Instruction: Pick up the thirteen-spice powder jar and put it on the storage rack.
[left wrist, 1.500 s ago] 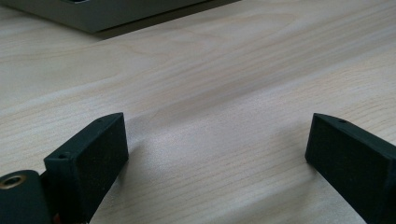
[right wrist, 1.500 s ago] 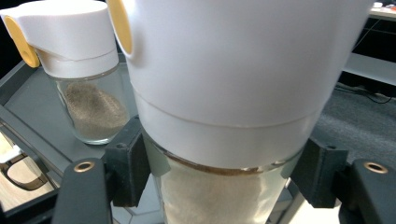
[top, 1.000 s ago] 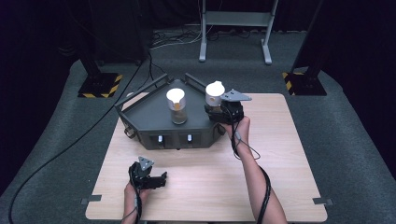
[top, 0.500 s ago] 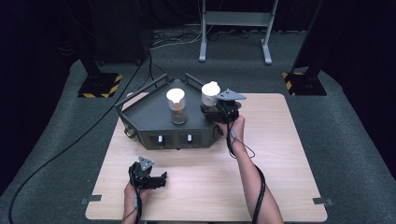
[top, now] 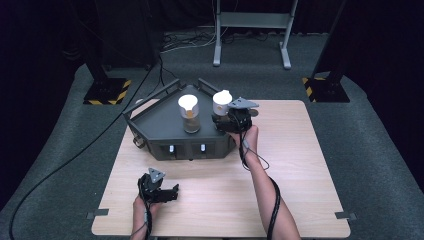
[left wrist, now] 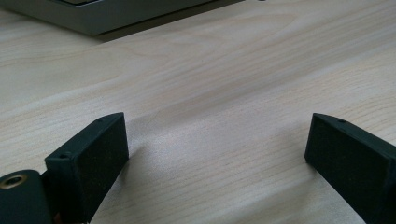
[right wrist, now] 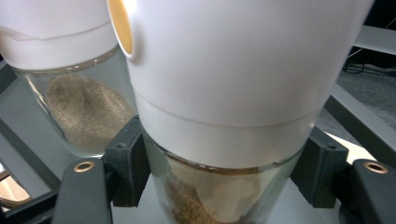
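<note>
The right gripper (top: 223, 121) clamps one spice jar (right wrist: 224, 107) beside its twin (top: 188, 114) over the tray (top: 155, 122), seemingly mid-move, while the left gripper (top: 170, 190) rests open and empty.

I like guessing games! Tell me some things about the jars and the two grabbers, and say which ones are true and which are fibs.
1. The right gripper squeezes a jar with a white lid. True.
2. The left gripper holds a jar too. False: its jaws are wide apart over bare wooden table.
3. A second jar stands on the dark tray. True.
4. The jars are empty. False: both hold brownish powder.
5. The left gripper sits on the tray. False: it is over the table, nearer the person.
</note>
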A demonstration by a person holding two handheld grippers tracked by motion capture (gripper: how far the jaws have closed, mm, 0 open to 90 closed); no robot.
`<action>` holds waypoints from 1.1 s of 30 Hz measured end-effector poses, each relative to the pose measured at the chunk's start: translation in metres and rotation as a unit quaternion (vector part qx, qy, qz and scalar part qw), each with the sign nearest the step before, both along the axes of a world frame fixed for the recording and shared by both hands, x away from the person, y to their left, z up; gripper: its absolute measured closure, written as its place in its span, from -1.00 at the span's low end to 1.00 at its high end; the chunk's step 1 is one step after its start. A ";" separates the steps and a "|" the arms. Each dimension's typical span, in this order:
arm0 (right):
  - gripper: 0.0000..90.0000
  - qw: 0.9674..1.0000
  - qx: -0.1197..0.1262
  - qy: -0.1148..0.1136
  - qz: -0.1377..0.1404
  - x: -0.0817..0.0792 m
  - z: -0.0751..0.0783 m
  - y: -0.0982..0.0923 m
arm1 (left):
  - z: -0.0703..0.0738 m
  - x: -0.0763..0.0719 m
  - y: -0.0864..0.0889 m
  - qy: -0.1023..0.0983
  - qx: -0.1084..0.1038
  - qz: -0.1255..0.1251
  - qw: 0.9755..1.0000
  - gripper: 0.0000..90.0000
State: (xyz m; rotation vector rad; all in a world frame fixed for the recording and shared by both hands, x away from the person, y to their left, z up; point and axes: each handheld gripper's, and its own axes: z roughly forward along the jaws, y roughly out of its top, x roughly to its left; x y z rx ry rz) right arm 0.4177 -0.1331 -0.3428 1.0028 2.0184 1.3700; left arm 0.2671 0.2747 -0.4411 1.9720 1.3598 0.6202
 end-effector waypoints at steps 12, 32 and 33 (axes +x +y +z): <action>-0.33 1.000 0.009 -0.026 -0.002 -0.005 -0.015 0.002 | 0.000 0.000 0.000 -0.001 0.000 0.000 1.000 -0.87; -0.33 0.999 0.022 -0.042 -0.023 -0.005 -0.027 0.008 | 0.000 0.000 0.000 0.000 0.000 0.000 1.000 -0.87; -0.33 0.999 0.021 -0.042 -0.024 -0.006 -0.026 0.008 | 0.000 0.000 0.000 0.000 0.000 0.000 1.000 -0.87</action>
